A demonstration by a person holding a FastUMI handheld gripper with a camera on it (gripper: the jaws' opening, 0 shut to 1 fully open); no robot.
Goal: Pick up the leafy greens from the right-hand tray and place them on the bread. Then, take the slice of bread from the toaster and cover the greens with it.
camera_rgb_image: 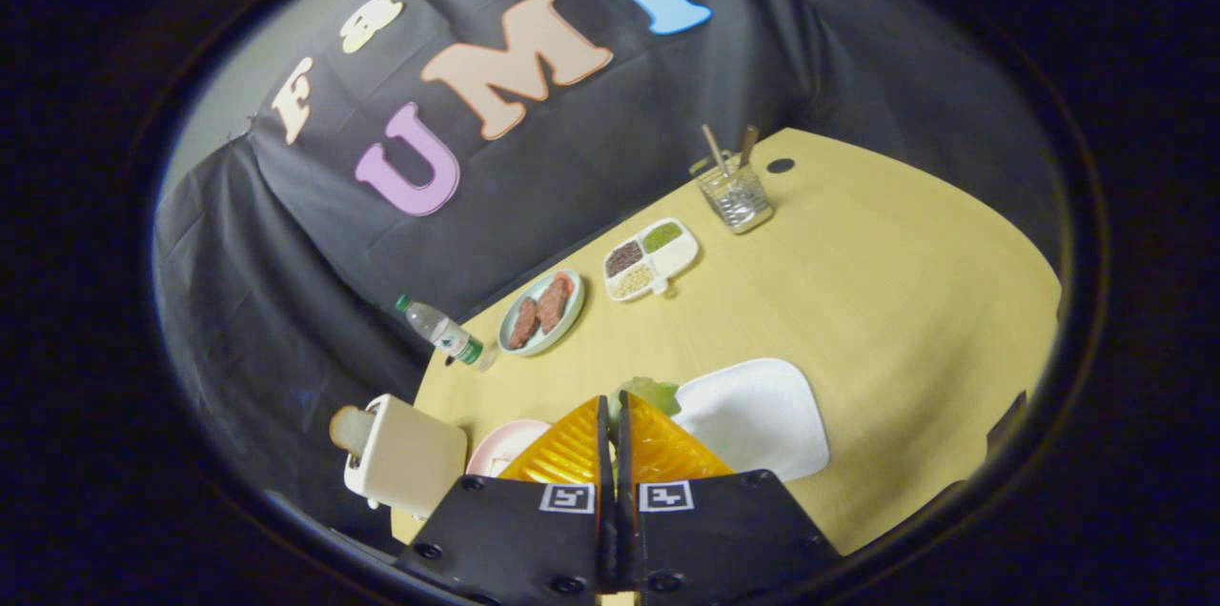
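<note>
While the leafy greens (650,392) are clamped between the nearly closed gripper (612,411), they should be carried level and lowered squarely onto the pink plate (505,449).

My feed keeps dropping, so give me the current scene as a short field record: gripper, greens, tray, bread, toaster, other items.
gripper: gripper fingers nearly closed, pinching the leafy greens
greens: held at the fingertips, lifted beside the white tray
tray: white, nothing visible on it
plate: pink plate beside the toaster, its contents hidden by the fingers
toaster: white toaster, bread slice sticking out of the slot
other items: plate of meat slices, divided dish of grains, water bottle lying down, clear utensil holder
</note>
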